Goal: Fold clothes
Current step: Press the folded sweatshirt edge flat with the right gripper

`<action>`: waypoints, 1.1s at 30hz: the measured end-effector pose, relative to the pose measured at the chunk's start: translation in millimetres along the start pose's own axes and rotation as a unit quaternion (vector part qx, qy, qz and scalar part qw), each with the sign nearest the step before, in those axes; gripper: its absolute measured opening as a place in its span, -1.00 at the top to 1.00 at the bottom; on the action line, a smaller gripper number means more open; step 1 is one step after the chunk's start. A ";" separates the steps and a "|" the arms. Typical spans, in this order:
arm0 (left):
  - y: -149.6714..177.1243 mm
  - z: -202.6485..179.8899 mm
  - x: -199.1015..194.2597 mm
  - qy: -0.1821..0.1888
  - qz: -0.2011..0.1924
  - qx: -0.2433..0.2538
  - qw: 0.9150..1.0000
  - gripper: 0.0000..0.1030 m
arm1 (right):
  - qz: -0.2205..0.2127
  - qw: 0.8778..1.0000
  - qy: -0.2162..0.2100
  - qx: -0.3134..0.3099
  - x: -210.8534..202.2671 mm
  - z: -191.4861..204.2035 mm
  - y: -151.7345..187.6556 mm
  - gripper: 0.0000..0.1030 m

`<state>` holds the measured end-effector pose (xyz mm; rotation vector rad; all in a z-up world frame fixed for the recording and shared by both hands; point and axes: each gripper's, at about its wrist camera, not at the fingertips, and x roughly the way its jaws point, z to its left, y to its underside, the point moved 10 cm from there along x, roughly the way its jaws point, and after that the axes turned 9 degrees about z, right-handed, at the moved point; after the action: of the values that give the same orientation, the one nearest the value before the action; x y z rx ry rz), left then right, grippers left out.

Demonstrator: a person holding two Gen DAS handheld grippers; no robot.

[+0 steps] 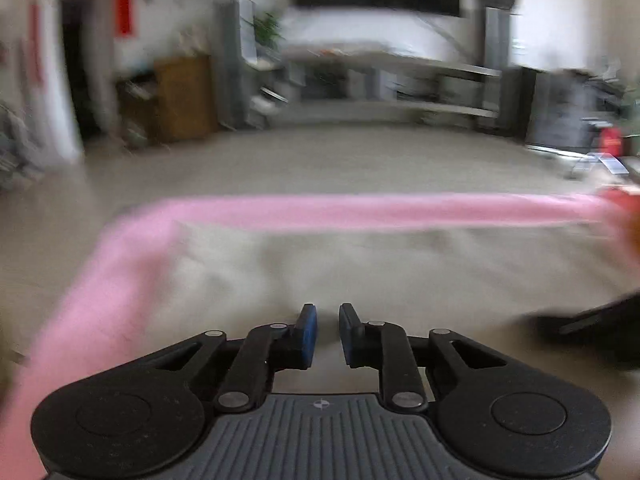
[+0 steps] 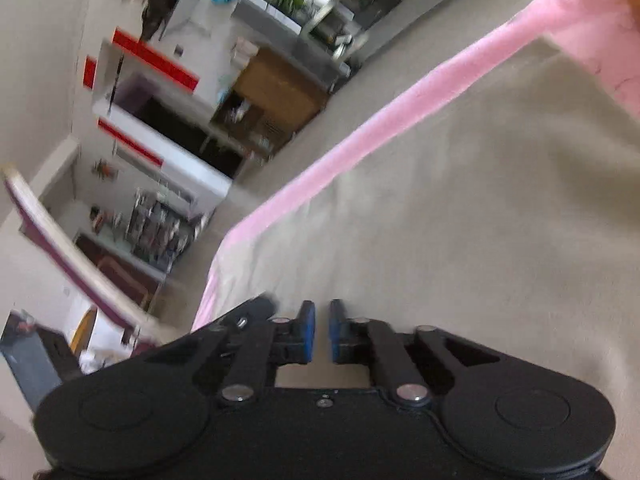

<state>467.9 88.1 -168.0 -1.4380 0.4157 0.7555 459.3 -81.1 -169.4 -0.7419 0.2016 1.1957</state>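
A beige garment (image 1: 360, 264) lies spread on a pink cloth (image 1: 120, 272) that covers the work surface. My left gripper (image 1: 327, 320) hovers over the garment's near edge, jaws slightly apart with a narrow gap and nothing between them. In the right wrist view the same beige garment (image 2: 460, 220) fills the right side, edged by the pink cloth (image 2: 360, 136). My right gripper (image 2: 322, 320) sits over the garment near its left edge, jaws also a narrow gap apart and empty. Both views are motion-blurred.
The right gripper's dark body (image 1: 592, 320) shows at the right in the left wrist view. Beyond the surface is a living room floor (image 1: 320, 160), a TV stand (image 1: 380, 80), a brown cabinet (image 1: 184, 96) and a doorway (image 2: 180, 128).
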 end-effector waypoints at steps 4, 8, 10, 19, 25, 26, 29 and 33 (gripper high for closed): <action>-5.4 67.3 16.6 -0.076 0.013 -0.119 0.990 0.65 | -0.194 0.969 0.150 0.043 -71.4 -50.1 -32.3 0.82; -7.2 90.4 11.3 -0.168 0.020 -0.117 0.979 0.53 | -0.254 0.941 0.203 0.092 -105.2 -75.3 -32.3 0.95; -6.7 98.6 -3.0 -0.216 0.025 -0.090 0.972 0.57 | -0.274 0.922 0.267 0.065 -118.7 -69.3 -30.5 0.51; 30.7 122.5 -127.7 -0.124 0.098 -0.045 0.986 0.46 | -0.214 0.927 0.309 -0.002 -194.7 12.2 20.2 0.39; 97.6 137.6 -215.7 -0.044 0.098 -0.024 0.994 0.33 | -0.141 0.961 0.235 0.025 -234.4 68.0 89.5 0.35; 113.3 140.3 -224.4 -0.039 0.103 -0.023 0.994 0.34 | -0.127 0.968 0.216 0.027 -244.4 74.8 107.8 0.34; 158.3 133.2 -226.4 -0.006 0.150 -0.034 0.988 0.35 | -0.111 0.978 0.175 0.021 -257.3 79.7 147.0 0.17; 185.0 105.3 -216.3 0.038 0.170 -0.040 0.984 0.36 | -0.093 0.977 0.182 0.055 -240.9 42.5 173.4 0.21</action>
<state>169.4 137.9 -144.7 -1.4932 0.7097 1.0017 202.5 -211.4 -85.6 -0.8585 0.4875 0.8578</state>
